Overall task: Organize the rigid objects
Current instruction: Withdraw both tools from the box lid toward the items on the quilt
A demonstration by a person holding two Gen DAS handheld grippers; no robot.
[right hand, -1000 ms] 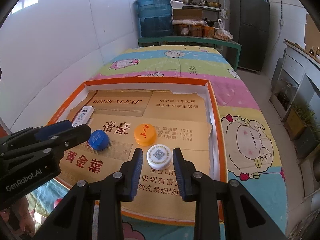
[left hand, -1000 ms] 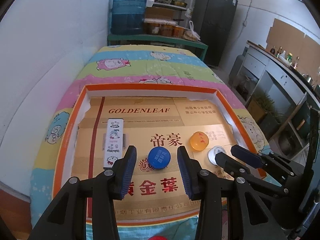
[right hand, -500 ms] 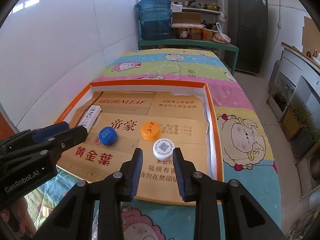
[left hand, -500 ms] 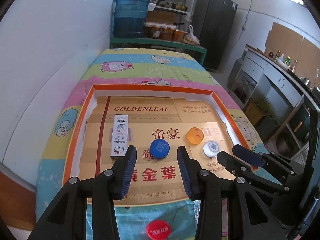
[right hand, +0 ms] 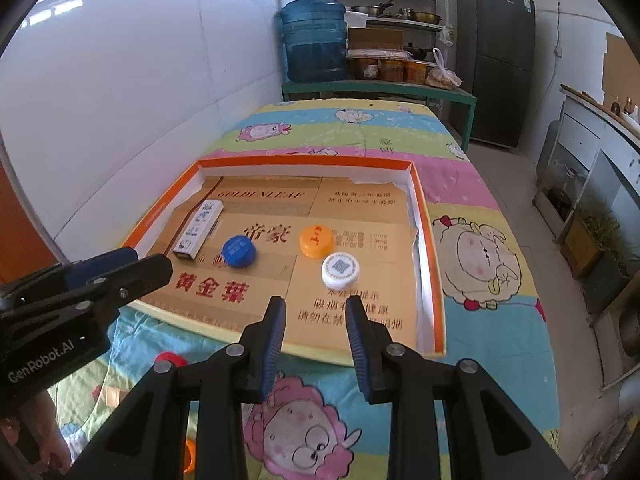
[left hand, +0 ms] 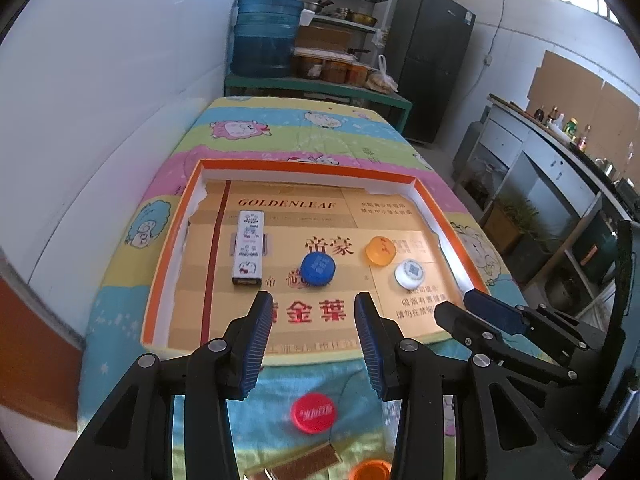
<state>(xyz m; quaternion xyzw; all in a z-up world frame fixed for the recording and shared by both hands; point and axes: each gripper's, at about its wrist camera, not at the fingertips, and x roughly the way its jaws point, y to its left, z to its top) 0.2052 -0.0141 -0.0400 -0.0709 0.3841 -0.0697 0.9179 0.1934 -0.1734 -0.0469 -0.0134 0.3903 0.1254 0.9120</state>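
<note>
A shallow tray (left hand: 172, 240) is set on a bedspread-covered table (left hand: 280, 128). Inside it, a small box (left hand: 249, 246) is placed at the left; a first cap (left hand: 318, 268) is laid to its right, a second cap (left hand: 380, 251) farther right, and a third cap (left hand: 410, 274) just before the second. A fourth cap (left hand: 313, 412) is left on the bedspread before the tray.

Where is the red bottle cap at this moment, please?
The red cap lies on the cartoon blanket outside the orange tray, near its front edge, low in the left wrist view between the left gripper's fingers.
</note>
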